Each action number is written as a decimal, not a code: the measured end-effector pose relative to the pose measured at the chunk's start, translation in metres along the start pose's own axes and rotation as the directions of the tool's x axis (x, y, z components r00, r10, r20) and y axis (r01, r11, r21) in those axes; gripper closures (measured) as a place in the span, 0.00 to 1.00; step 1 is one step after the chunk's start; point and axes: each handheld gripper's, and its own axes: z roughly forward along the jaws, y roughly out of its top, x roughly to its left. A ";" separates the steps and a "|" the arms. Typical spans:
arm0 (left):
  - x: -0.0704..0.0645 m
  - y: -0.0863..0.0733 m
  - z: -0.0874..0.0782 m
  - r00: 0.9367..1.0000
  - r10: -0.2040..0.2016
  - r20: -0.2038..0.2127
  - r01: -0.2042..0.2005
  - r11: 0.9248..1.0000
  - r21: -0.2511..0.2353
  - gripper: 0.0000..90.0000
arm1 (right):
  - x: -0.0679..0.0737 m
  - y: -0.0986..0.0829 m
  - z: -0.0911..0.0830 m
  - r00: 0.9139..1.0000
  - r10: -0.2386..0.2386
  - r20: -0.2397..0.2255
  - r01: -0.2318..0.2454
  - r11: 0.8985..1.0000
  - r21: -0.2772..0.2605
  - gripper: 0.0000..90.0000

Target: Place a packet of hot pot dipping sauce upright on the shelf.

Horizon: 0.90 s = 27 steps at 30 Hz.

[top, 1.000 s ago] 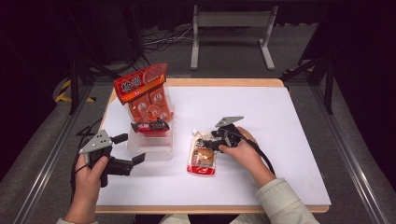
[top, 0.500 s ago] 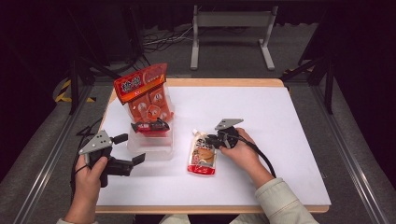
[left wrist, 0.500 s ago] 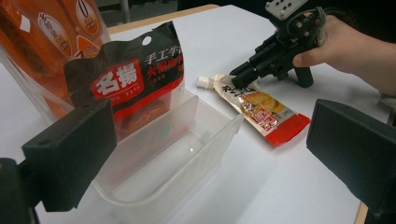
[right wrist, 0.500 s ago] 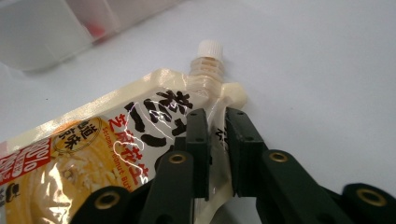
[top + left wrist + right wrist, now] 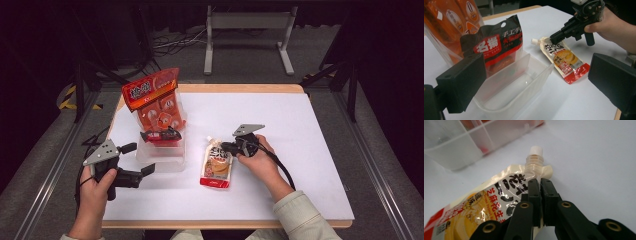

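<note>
On pouch [image 5: 499, 202], right gripper [image 5: 540, 185] pinched.

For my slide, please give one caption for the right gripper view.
Right gripper pinches the spout pouch near its cap.

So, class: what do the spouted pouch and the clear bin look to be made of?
Spouted pouch: probably glossy plastic film, given its crinkles and glare, with a hard white plastic cap. Clear bin: likely rigid translucent plastic, frosted, its thin walls showing the table through.

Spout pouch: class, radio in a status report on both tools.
Right tool shut on spout pouch, just below its cap. Left tool open, beside clear bin. Pouch lies flat on the table; nothing in the way.
</note>
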 end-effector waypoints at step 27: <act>-0.014 0.008 0.017 0.996 0.076 0.039 -0.074 0.996 -0.050 0.09 | 0.026 0.032 -0.051 0.992 -0.067 -0.108 0.045 0.979 -0.198 0.98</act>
